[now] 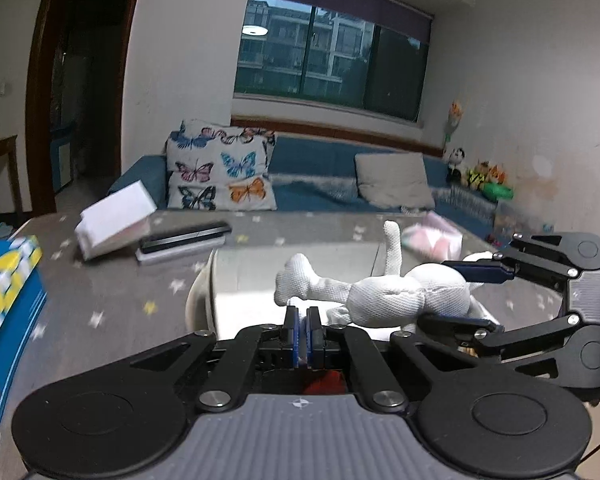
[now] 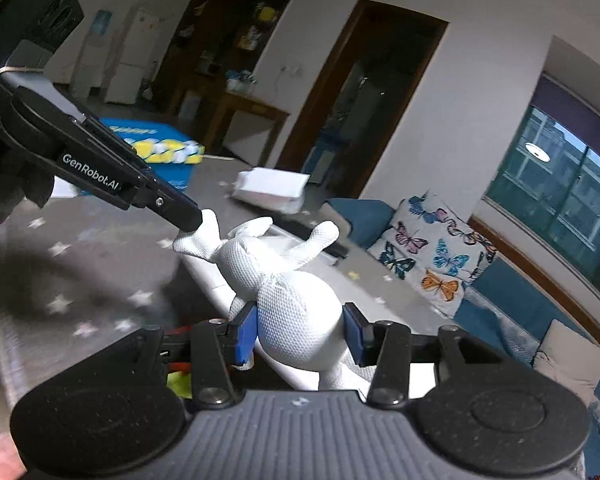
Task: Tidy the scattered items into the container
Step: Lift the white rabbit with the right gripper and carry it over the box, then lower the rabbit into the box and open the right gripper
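1. Plush toy [image 2: 296,312], a white knitted figure, hangs in the air between the two tools, above the white container [image 1: 228,296] on the grey starred surface [image 1: 112,292].
2. Its long axis runs from the right hand-held gripper [image 2: 300,334], whose blue pads clamp the round body on both sides, out to a limb at the far end.
3. The left hand-held gripper [image 1: 302,330] is closed; from the right wrist view its tips appear to pinch that far limb, though whether the limb is truly caught I cannot tell.
4. The toy lies straight ahead of the right hand-held gripper and to the right of the left one.
5. My guess: the container sits directly below, so lowering both ends together should drop it in.
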